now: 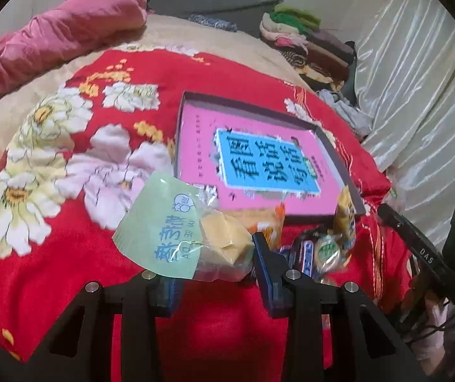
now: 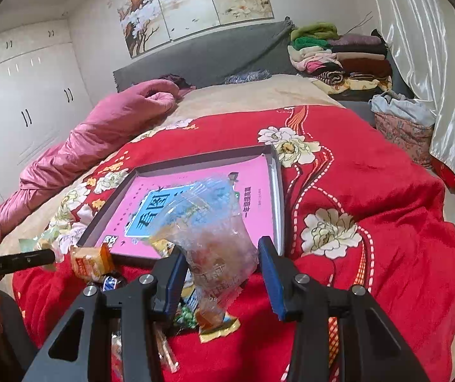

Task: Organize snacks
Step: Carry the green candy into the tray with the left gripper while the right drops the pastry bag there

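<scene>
My left gripper (image 1: 211, 264) is shut on a green-labelled snack packet (image 1: 163, 235) with a yellow cake inside, held above the red blanket. My right gripper (image 2: 222, 248) is shut on a clear crinkled snack bag (image 2: 217, 238), just in front of a shallow grey tray (image 2: 278, 191). The tray (image 1: 195, 102) holds a pink sheet with a blue label. Loose snacks lie near its front edge: an orange packet (image 1: 268, 222), a yellow packet (image 1: 345, 219), a round green-and-white sweet (image 1: 329, 251) and a dark bar (image 1: 303, 254). The orange packet (image 2: 90, 262) also shows in the right wrist view.
All of this is on a bed under a red flowered blanket (image 2: 370, 191). A pink quilt (image 2: 100, 133) lies rolled along the left. Folded clothes (image 2: 338, 60) are stacked at the headboard. White curtains (image 2: 418, 63) hang on the right. The other gripper's black body (image 1: 418, 245) shows at the right edge.
</scene>
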### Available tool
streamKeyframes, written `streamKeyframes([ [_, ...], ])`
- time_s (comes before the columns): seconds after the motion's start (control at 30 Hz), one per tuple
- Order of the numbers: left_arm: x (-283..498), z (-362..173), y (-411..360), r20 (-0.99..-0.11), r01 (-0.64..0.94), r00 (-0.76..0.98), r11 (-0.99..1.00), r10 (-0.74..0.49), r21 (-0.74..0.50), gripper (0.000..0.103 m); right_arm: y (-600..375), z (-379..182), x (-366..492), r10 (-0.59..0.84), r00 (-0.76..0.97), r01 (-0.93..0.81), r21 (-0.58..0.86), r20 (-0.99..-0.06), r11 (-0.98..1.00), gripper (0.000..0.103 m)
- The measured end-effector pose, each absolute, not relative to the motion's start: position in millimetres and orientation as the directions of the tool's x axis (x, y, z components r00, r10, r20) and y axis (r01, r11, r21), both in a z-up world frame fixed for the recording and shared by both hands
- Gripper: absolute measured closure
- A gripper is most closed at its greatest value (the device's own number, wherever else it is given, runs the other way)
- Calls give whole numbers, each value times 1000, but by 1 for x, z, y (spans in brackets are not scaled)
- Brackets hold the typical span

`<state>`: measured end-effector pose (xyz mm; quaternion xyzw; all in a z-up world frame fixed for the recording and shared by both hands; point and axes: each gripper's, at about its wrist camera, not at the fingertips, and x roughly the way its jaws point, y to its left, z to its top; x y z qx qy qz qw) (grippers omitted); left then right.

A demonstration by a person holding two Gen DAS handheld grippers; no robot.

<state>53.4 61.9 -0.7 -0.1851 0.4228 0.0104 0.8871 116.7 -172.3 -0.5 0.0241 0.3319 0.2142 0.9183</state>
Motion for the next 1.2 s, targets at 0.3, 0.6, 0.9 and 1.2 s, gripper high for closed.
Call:
streamKeyframes([
  [0.3,89,9,57,-726,-161,676,936,-126,-312,63,-170,-6,138,412,688,-385,180,-598,905,58],
  [0.6,119,3,63,-721,-163,683,937,-119,-309,63,-162,-12,152,408,681,-402,155,-608,902,58],
  [0.9,137,-9,63,-732,-154,669,938,-132,-310,63,-155,-21,166,379,675,-403,113,-633,908,58],
  [1.2,152,-26,57,-755,-130,637,943,-158,-307,63,-152,-39,174,333,645,-390,78,-688,918,58],
])
